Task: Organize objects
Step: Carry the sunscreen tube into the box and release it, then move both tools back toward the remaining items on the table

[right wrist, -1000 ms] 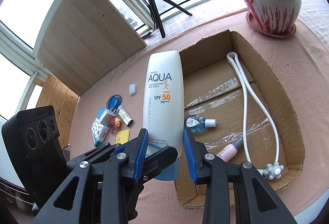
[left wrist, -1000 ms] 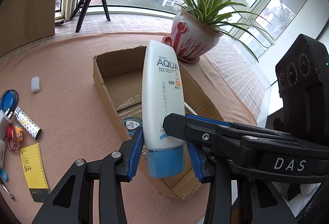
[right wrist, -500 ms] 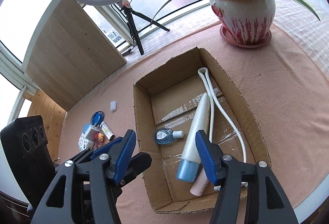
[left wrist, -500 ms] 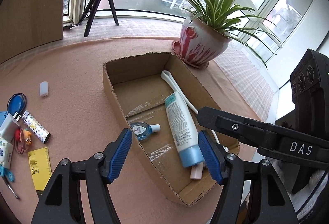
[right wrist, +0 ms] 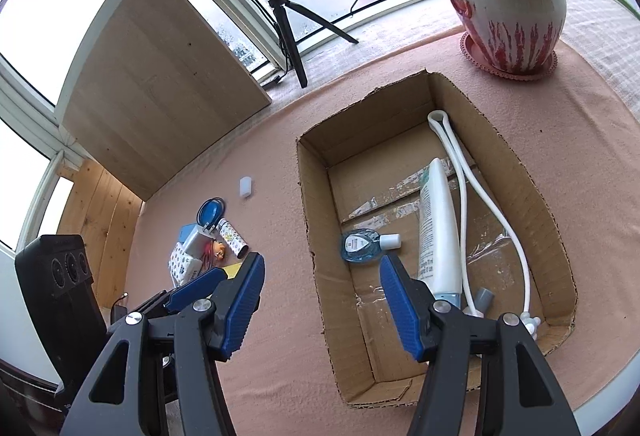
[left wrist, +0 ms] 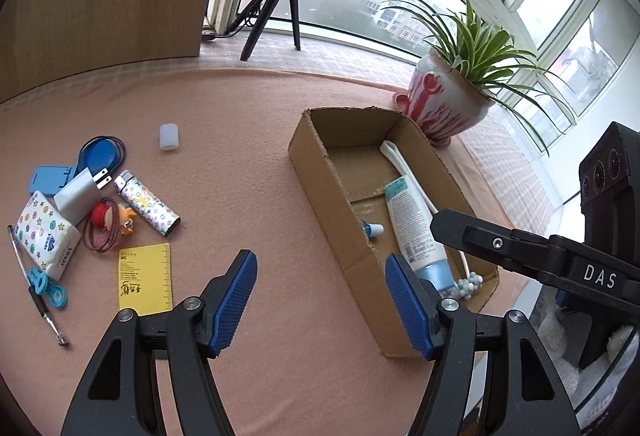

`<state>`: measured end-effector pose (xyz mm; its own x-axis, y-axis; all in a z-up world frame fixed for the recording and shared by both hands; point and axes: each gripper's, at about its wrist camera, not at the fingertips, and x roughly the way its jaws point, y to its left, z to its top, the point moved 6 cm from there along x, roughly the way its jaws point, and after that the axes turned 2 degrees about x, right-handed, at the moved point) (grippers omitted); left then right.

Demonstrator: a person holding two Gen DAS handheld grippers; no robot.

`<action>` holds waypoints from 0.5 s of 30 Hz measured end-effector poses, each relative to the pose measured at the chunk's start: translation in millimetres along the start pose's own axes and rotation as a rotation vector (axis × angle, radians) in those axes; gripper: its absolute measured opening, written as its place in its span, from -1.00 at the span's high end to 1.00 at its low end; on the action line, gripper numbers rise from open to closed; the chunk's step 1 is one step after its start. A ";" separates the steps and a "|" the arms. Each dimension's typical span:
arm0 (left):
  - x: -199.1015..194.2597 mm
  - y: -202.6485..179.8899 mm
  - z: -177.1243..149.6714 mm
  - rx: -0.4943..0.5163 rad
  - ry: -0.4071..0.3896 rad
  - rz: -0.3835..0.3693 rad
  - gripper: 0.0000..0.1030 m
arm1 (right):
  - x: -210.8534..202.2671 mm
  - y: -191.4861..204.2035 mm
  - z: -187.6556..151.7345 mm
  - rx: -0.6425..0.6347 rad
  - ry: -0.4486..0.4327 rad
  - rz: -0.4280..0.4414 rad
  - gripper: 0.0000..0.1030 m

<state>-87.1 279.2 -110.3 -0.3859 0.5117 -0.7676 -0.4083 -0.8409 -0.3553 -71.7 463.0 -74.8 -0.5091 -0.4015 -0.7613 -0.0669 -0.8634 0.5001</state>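
Observation:
A white sunscreen tube point(right wrist: 438, 228) with a blue cap lies flat in the open cardboard box point(right wrist: 316, 236), beside a white looped cord point(right wrist: 464, 172) and a small blue bottle point(right wrist: 362, 245). The left wrist view shows the same tube point(left wrist: 414, 224) inside the box point(left wrist: 320, 188). My right gripper point(right wrist: 322, 302) hangs open over the box's left wall, nothing between its blue pads. My left gripper point(left wrist: 322, 298) stands open above the pink cloth just left of the box, also empty. The right gripper's black arm point(left wrist: 532, 256) crosses the left wrist view at right.
Several small items lie in a cluster on the pink cloth at left: a yellow card point(left wrist: 146, 278), a patterned lighter point(left wrist: 146, 202), a white plug point(left wrist: 80, 190), a tissue pack point(left wrist: 46, 234), a pen point(left wrist: 34, 290). A potted plant point(left wrist: 448, 108) stands behind the box. A tripod point(right wrist: 290, 36) stands by the window.
A second ago both grippers held the sunscreen tube upright over the box. Both let go, and the tube now lies in the box. My left gripper has swung left toward the cluster.

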 end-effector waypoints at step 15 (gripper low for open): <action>-50.6 132.6 -50.5 -0.205 -0.003 0.185 -0.36 | 41.5 70.6 -35.0 -0.123 0.098 0.051 -0.10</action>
<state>-80.0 132.8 -145.5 -0.4409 0.3465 -0.8280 -0.1550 -0.9380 -0.3101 -67.5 374.7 -85.6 -0.4227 -0.4684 -0.7759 0.0659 -0.8697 0.4891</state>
